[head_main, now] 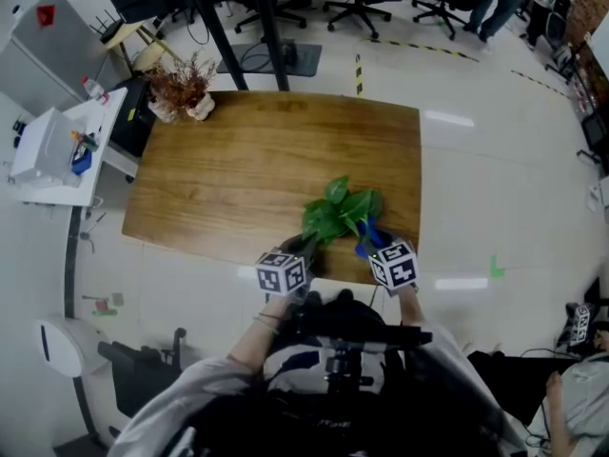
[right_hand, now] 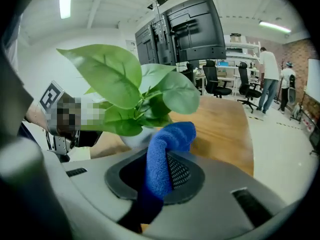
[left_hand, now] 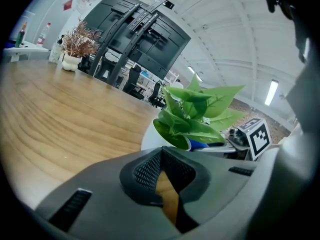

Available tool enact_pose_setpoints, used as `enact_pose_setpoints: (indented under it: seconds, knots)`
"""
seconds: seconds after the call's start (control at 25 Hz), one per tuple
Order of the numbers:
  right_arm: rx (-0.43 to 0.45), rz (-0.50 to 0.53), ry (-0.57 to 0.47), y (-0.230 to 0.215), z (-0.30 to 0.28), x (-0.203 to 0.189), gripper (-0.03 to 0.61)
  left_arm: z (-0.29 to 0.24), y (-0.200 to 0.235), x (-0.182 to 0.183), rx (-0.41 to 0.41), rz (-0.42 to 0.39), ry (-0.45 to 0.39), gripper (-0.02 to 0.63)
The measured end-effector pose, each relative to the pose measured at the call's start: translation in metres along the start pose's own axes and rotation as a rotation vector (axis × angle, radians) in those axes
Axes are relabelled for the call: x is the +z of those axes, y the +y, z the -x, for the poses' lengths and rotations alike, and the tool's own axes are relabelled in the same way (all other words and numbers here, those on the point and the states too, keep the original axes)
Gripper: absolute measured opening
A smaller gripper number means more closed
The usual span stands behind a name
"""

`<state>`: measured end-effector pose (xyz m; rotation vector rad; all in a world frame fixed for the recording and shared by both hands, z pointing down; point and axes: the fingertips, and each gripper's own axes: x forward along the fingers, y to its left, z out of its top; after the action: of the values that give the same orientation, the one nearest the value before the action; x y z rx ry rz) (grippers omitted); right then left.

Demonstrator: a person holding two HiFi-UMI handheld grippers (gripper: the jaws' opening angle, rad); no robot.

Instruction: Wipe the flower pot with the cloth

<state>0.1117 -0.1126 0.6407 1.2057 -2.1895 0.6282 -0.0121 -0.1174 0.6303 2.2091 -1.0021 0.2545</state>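
A green-leaved plant stands in a white flower pot near the front edge of the wooden table. My right gripper is shut on a blue cloth, held just right of the pot, with the cloth's top close under the leaves. My left gripper sits at the pot's left side; in the left gripper view its tips meet with nothing between them. The blue cloth and the right gripper's marker cube show past the pot.
A dried-flower arrangement stands at the table's far left corner. A white side table with bottles is to the left. Office chairs and people are beyond the far edge. The person's body is right behind the grippers.
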Motion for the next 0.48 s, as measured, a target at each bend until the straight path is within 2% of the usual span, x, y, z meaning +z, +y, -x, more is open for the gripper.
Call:
enact_pose_setpoints:
  seconds: [0.12, 0.48]
  knots:
    - [0.058, 0.03, -0.008, 0.014, -0.008, 0.009, 0.071, -0.001, 0.002, 0.002, 0.013, 0.003, -0.002, 0.006]
    - [0.155, 0.117, 0.06, 0.054, -0.016, -0.005, 0.071, -0.008, 0.022, 0.015, 0.048, 0.003, -0.025, 0.006]
